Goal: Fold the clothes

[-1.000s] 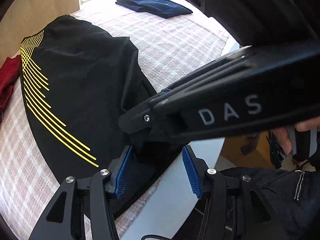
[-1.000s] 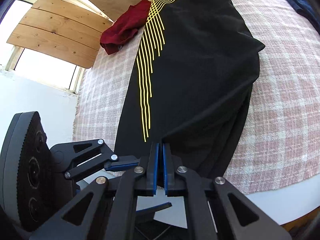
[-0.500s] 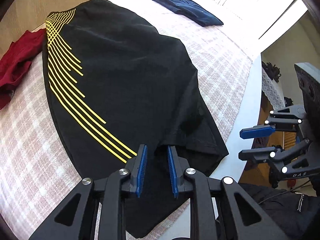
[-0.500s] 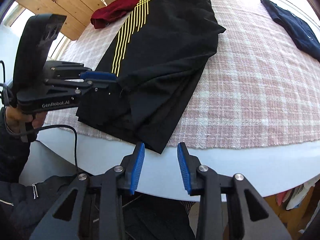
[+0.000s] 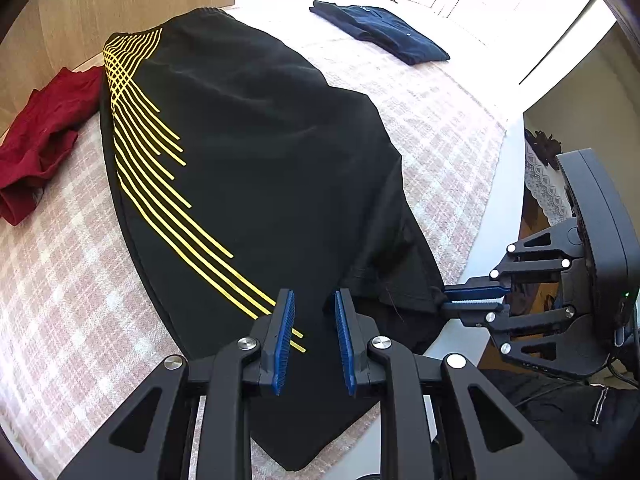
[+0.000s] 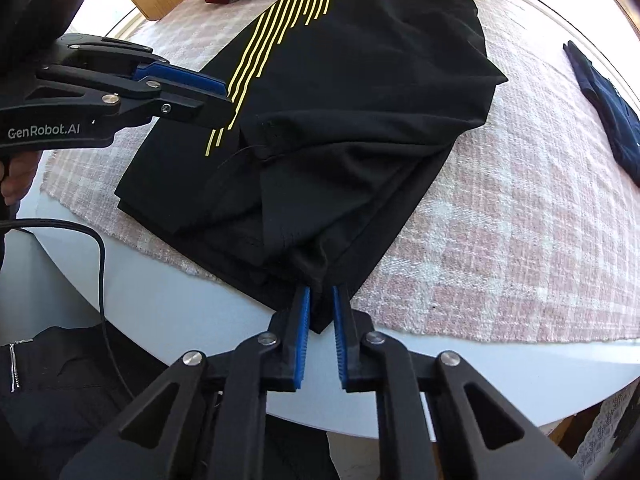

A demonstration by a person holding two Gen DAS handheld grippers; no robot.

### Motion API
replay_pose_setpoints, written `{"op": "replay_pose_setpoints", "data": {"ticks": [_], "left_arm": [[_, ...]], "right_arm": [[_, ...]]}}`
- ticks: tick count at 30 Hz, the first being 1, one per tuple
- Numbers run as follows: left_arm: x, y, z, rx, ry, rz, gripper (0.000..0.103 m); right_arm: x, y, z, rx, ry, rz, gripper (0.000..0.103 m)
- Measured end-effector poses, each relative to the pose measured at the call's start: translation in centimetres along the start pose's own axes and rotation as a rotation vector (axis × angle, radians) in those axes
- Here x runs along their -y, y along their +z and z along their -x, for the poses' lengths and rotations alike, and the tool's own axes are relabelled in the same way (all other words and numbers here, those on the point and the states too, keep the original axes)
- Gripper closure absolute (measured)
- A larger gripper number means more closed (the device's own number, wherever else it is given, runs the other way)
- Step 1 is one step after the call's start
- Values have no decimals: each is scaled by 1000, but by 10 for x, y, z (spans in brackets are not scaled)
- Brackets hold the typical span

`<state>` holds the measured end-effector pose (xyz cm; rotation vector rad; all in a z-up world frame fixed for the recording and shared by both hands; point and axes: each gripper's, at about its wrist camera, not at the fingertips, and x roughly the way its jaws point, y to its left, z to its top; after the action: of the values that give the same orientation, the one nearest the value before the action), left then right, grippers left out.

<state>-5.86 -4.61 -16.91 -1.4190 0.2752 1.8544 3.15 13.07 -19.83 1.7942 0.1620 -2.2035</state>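
Black shorts with yellow stripes [image 5: 248, 168] lie folded lengthwise on a pink checked cloth [image 5: 60, 288]; they also show in the right wrist view [image 6: 360, 92]. My left gripper [image 5: 314, 312] is open over the hem end beside the stripes, jaws apart with fabric under them; it also shows in the right wrist view [image 6: 218, 98]. My right gripper [image 6: 320, 304] has its jaws closed to a narrow gap around the hem corner at the table edge; it also shows in the left wrist view [image 5: 444, 302].
A crumpled red garment [image 5: 36, 148] lies at the far left by a wooden wall. A folded navy garment [image 5: 380, 32] lies at the far right. The round white table's edge [image 6: 192, 304] runs close under the hem. A cable [image 6: 92, 248] hangs by the person's left hand.
My right gripper has moved forward onto the hem corner and narrowed its jaws. My left gripper has opened a little wider and stayed over the hem by the stripes.
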Motion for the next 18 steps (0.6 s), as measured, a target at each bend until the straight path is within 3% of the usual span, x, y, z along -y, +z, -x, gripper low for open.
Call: {"op": "replay_pose_setpoints", "data": {"ticks": [6, 9, 13, 15, 16, 17, 18], "left_arm": [[-5, -1, 9, 16, -18, 7, 84], [-7, 2, 10, 25, -24, 12, 84], [-8, 8, 8, 32, -30, 9, 84], [-7, 10, 7, 24, -33, 3, 84], [-5, 11, 6, 20, -38, -5, 84], [-4, 12, 6, 17, -42, -14, 84], [0, 13, 5, 14, -45, -28, 84]], "right_arm": [[53, -25, 20, 26, 151, -278, 98], [68, -47, 17, 10, 163, -368, 98], [78, -55, 30, 66, 141, -437, 96], [71, -43, 38, 82, 160, -401, 77], [62, -41, 41, 105, 139, -361, 62], [53, -38, 43, 126, 117, -322, 54], [48, -31, 39, 127, 85, -293, 53]]}}
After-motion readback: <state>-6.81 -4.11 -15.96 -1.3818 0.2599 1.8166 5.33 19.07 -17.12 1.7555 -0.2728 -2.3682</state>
